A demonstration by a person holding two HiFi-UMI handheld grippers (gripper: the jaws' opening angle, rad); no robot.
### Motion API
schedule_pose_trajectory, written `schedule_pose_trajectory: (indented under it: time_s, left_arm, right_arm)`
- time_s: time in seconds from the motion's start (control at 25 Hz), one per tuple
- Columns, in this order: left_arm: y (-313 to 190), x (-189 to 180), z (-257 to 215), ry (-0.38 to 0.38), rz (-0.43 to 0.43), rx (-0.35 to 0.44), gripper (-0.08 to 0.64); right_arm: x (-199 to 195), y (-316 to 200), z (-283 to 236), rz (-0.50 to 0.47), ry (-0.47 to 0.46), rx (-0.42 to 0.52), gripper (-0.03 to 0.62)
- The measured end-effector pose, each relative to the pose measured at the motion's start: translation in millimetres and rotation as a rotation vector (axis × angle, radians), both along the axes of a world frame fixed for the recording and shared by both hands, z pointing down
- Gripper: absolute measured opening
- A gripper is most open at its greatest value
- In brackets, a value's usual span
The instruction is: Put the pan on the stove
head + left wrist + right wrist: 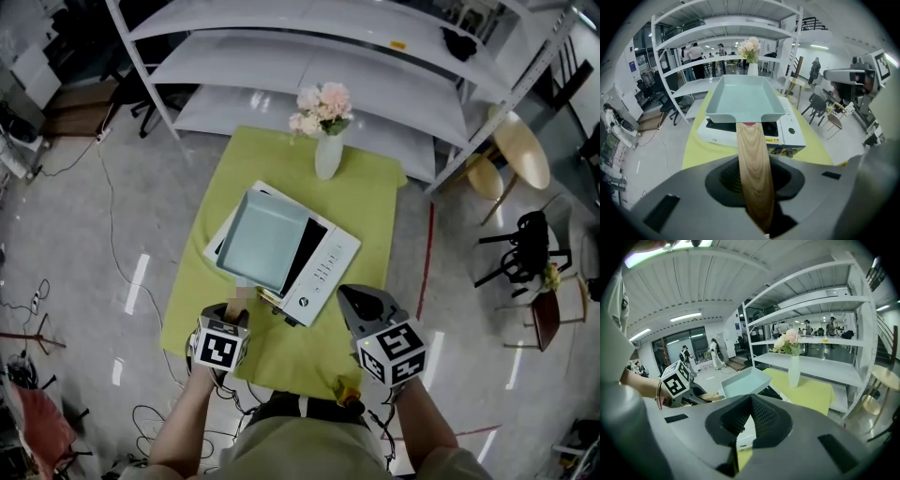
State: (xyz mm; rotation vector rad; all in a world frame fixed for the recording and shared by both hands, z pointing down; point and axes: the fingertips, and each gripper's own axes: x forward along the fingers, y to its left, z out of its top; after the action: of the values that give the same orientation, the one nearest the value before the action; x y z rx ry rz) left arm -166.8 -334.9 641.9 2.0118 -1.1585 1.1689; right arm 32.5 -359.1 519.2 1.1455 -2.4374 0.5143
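A square pale-teal pan with a wooden handle is over the black cooking surface of a white stove on the green table. Whether its base touches the stove I cannot tell. My left gripper is shut on the handle's near end, at the stove's front left corner. In the left gripper view the pan stretches straight ahead above the stove. My right gripper hovers by the stove's front right corner, shut with nothing in it. In the right gripper view the pan is to its left.
A white vase of pink flowers stands at the table's far edge, behind the stove. Tall white shelving runs behind the table. Chairs and a small round table are to the right. Cables lie on the floor at left.
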Motion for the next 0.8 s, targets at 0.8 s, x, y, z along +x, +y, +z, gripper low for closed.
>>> schedule_pose_trajectory:
  time_s: [0.8]
  left_arm:
    - [-7,7,20,-0.096,0.021,0.012,0.158]
  right_arm:
    - [5,13,15,-0.042,0.013,-0.048,0.006]
